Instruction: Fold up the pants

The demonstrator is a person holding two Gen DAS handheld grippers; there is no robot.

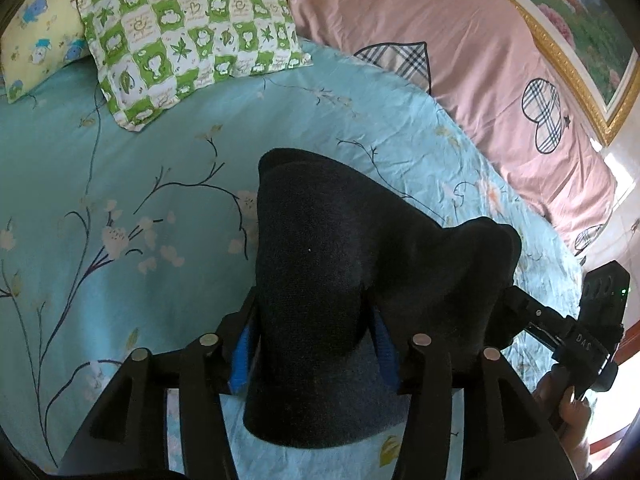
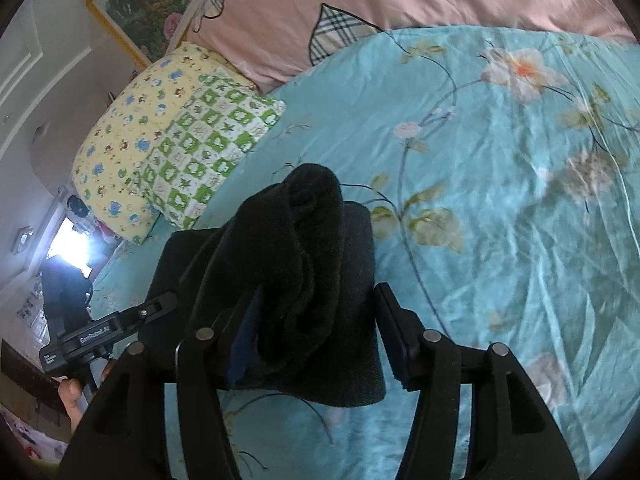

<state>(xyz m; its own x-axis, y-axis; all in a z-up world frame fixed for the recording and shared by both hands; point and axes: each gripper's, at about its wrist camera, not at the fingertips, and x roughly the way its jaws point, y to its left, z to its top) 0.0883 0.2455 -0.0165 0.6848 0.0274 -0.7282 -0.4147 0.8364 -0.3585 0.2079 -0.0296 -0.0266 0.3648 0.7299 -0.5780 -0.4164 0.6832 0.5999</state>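
The dark folded pants (image 1: 320,240) lie in a thick bundle on the teal flowered bed sheet (image 1: 120,168). My left gripper (image 1: 312,332) straddles the bundle's near left end; its blue pads (image 1: 242,356) stand at the cloth's sides without squeezing it. In the right wrist view the pants (image 2: 312,220) bunch up between the jaws of my right gripper (image 2: 320,300). Its right pad (image 2: 400,344) stands clear of the cloth, while the left pad rests against it. Each view shows the other gripper beside the bundle: the right one (image 1: 560,320) and the left one (image 2: 120,324), each with a hand on its handle.
A green checked pillow (image 1: 188,36) and a yellow pillow (image 1: 36,40) lie at the head of the bed. A pink quilt (image 1: 460,60) runs along the far side below a gold-framed picture (image 1: 580,40). Bare sheet (image 2: 500,200) spreads right of the pants.
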